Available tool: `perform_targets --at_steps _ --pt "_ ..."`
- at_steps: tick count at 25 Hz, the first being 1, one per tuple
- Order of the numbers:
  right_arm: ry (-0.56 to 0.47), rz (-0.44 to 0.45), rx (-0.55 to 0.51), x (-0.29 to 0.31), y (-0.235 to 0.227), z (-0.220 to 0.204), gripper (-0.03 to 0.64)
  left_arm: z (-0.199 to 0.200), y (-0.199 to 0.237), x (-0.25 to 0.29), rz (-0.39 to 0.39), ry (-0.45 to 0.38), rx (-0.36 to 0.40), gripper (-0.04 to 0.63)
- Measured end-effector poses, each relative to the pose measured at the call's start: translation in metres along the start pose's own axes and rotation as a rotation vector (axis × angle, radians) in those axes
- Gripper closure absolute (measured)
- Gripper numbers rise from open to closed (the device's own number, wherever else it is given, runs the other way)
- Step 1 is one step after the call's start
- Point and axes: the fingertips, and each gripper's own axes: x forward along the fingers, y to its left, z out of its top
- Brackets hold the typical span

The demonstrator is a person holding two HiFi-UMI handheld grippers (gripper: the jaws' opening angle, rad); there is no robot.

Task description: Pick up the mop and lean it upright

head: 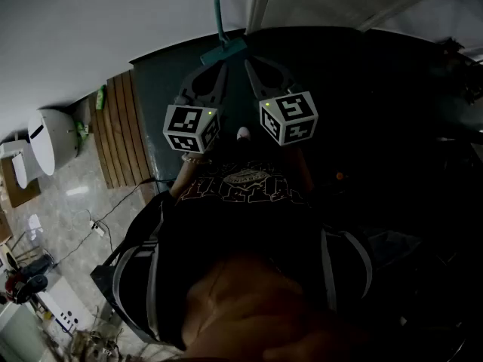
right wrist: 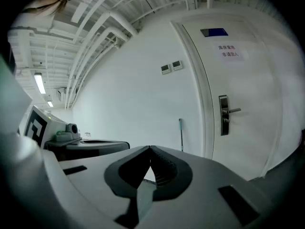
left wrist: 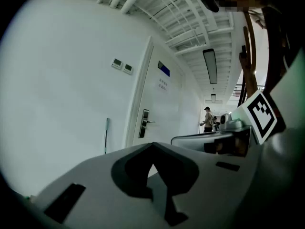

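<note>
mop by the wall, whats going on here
A person holds the left gripper and the right gripper, both shut and empty, aimed toward the wall. The mop leans upright against that wall beside the door, apart from both grippers. It looks already set in place.

We see our left gripper [left wrist: 152,145] with its jaws pressed together, tip to tip, nothing between them. Beyond it the mop [left wrist: 106,135] stands upright, its pale handle against the white wall [left wrist: 62,89], just left of a closed door [left wrist: 159,104] with a lever handle [left wrist: 145,123]. Two small wall panels [left wrist: 122,66] sit higher up. A marker cube [left wrist: 261,114] shows at the right, and a person [left wrist: 207,119] stands far down the corridor
</note>
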Motion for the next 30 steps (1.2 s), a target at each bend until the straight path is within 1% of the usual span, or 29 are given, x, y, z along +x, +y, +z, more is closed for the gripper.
perform_targets --at_steps 4,13,18,24,30 --pt "-0.009 0.018 -0.003 0.002 -0.006 0.006 0.597 0.005 -0.001 0.007 0.005 -0.006 0.005 0.557" --pt "-0.01 0.038 0.0 -0.008 -0.01 -0.003 0.597 -0.007 -0.012 0.002 0.031 0.0 -0.001 0.557" --pt "-0.011 0.041 0.004 -0.006 -0.017 -0.003 0.597 -0.007 -0.013 0.009 0.038 0.001 -0.002 0.557" --pt "-0.005 0.042 0.006 0.016 -0.021 -0.002 0.597 -0.006 0.009 0.022 0.034 0.001 -0.008 0.557" --pt "-0.001 0.018 0.015 0.046 -0.035 0.007 0.597 0.006 0.032 0.049 0.001 0.006 -0.005 0.557"
